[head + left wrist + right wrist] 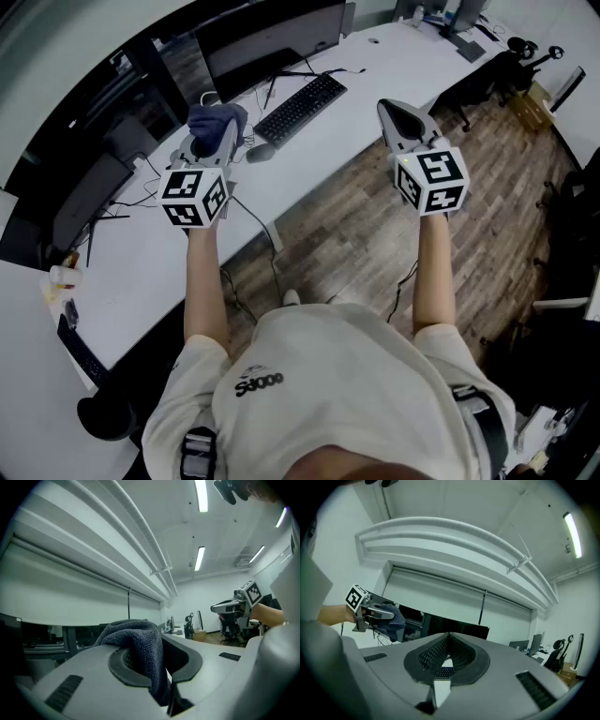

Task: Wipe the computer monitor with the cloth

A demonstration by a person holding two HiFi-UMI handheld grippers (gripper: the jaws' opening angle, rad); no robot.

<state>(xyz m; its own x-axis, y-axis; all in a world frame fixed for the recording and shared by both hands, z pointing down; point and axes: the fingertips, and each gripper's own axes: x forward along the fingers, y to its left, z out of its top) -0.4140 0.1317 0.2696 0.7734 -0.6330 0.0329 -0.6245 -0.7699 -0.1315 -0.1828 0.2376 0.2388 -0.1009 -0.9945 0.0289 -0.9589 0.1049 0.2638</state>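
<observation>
My left gripper (208, 141) is shut on a dark blue-grey cloth (217, 120), raised above the white desk (141, 272) at its front edge. In the left gripper view the cloth (136, 644) bulges up from between the jaws. A wide dark monitor (272, 37) stands at the back of the desk, well beyond the cloth. My right gripper (392, 112) is held over the wooden floor, level with the left one, shut and empty. In the right gripper view its jaws (449, 637) meet with nothing in them, and the monitor (454, 630) and the cloth (396, 620) show ahead.
A black keyboard (300, 108) and a grey mouse (261, 152) lie in front of the monitor, with cables around them. A second dark screen (89, 197) stands further left. Office chairs (502, 70) and another desk (441, 37) are at the right rear.
</observation>
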